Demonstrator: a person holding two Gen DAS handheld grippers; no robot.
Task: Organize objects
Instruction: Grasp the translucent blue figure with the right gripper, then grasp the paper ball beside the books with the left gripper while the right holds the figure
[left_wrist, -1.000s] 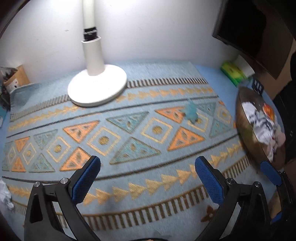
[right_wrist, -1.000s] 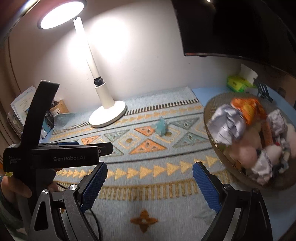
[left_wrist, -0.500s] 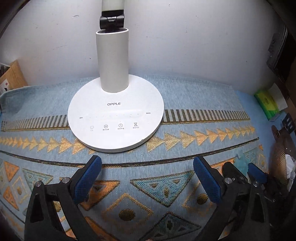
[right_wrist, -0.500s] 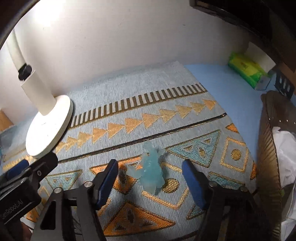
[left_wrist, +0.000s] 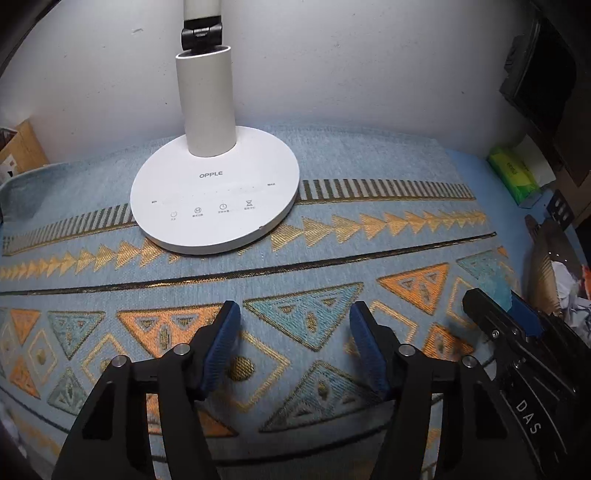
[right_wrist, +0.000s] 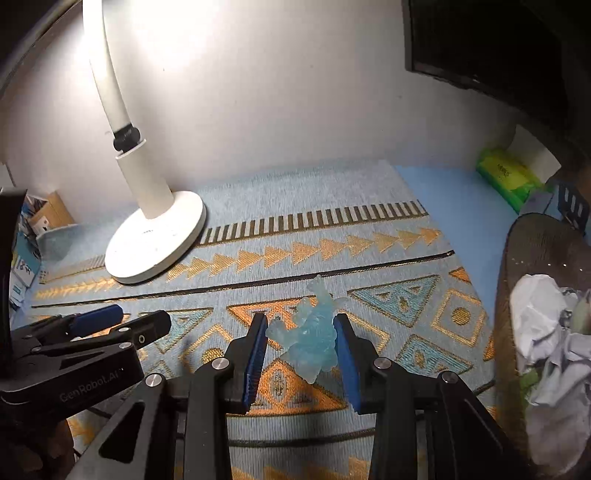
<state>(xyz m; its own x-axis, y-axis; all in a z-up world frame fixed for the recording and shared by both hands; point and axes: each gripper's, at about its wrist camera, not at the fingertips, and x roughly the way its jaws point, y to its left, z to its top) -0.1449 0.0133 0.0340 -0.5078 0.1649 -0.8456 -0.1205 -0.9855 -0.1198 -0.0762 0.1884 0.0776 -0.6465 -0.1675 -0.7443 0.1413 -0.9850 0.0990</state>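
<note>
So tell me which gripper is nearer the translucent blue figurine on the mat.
Right. The right gripper has the blue figurine between its closing jaws, pads at its sides. The left gripper hangs over bare mat beside it, nearer the white lamp base, nothing between its jaws.

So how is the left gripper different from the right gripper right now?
The right gripper has a see-through pale blue toy figure between its fingers, while the left gripper has only the patterned blue and orange cloth showing between its fingers. The right gripper's fingers sit closer together than the left gripper's. The left gripper faces the white round lamp base; the right gripper faces the toy. Both have black frames, blue pads and have just been closing.
</note>
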